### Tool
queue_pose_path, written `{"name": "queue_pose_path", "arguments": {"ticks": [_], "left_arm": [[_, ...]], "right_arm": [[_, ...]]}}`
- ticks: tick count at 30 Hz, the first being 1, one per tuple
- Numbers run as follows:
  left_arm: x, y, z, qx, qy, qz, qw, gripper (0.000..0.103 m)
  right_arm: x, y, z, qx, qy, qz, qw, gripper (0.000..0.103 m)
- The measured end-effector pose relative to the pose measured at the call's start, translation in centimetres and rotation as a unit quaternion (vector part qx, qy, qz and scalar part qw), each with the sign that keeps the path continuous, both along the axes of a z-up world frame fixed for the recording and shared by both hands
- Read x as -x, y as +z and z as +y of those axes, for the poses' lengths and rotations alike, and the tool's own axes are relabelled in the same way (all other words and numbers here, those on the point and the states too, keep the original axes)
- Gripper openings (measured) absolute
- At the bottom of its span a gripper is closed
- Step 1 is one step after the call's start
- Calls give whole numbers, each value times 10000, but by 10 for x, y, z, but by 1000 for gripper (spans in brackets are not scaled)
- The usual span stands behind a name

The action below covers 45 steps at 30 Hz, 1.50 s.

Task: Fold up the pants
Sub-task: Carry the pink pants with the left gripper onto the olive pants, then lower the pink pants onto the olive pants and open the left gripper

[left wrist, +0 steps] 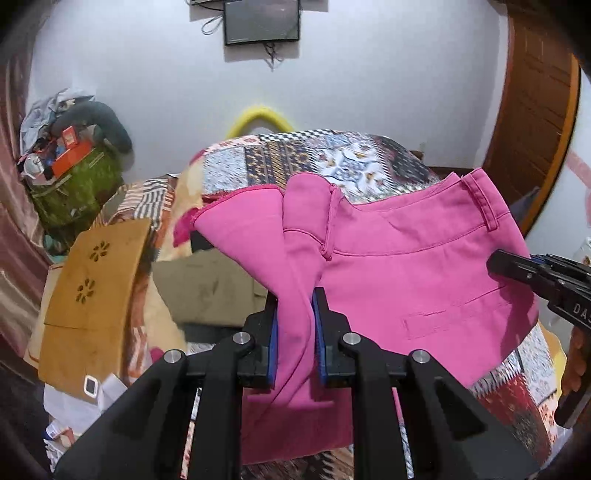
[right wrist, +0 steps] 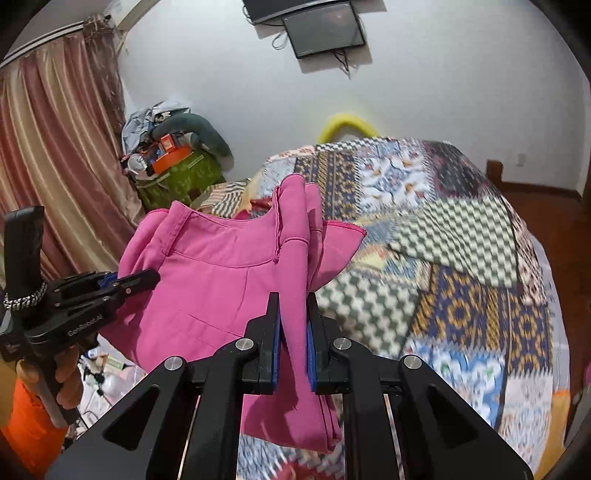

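The pink pants (left wrist: 413,280) hang between both grippers above the patchwork bed (left wrist: 332,155). My left gripper (left wrist: 295,295) is shut on a bunched fold of the pink cloth, which hangs down past its blue pads. The right gripper (left wrist: 495,264) shows at the right edge of the left wrist view, closed on the pants near the waistband. In the right wrist view the right gripper (right wrist: 293,299) is shut on a gathered strip of the pants (right wrist: 207,288), and the left gripper (right wrist: 153,276) pinches the waistband side at the left.
A patchwork bedspread (right wrist: 461,258) covers the bed. A green bag piled with clutter (left wrist: 74,184) stands by the curtain (right wrist: 55,147). A brown perforated board (left wrist: 88,295) and olive cloth (left wrist: 207,284) lie beside the bed. A wall screen (left wrist: 262,20) and wooden door (left wrist: 535,122) are behind.
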<state>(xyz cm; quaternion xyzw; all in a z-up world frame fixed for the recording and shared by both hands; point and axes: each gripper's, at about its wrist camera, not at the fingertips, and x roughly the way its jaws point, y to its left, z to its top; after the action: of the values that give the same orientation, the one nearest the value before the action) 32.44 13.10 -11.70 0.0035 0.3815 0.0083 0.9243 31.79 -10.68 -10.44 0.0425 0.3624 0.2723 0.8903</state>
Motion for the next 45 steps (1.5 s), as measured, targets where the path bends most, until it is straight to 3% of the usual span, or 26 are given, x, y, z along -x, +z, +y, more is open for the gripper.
{"name": "queue_pose_path", "arguments": {"ticks": [13,25,29,32,33,38,42,43,44,45], "left_arm": [[-77,-37,64,-174,441,-112,9988,17],[-158,-125,94,-355,756,406,9957,17],[-174,-158,98,-379,793,718,9935,21],[-180,-181,102,-728,992,945,9879,24],[-179,-185,105,-753,1009,950,9875,28],[-165,-184,118,-594,1001,954,9886,31],[-154,-178,122,-675,979,1021,9876,33],[-150,-175,122,-695,975,1045,9873,33],[-147,-172,122,-715,982,1056,9870,33],[-143,-168,122,-721,984,1059,9869,33]], "right_arm": [[-80,-21,75,179,284,-111,9994,10],[-137,-87,120,504,355,80,9981,10],[-156,-114,126,729,359,327,9962,10],[-164,-133,128,1001,423,505,9928,10],[-164,-137,128,1106,422,503,9917,11],[-157,-142,117,1240,374,510,9903,15],[-147,-139,106,1459,224,497,9878,32],[-149,-139,103,1498,180,525,9872,46],[-148,-138,101,1533,124,564,9865,52],[-143,-134,96,1495,86,565,9871,52]]}}
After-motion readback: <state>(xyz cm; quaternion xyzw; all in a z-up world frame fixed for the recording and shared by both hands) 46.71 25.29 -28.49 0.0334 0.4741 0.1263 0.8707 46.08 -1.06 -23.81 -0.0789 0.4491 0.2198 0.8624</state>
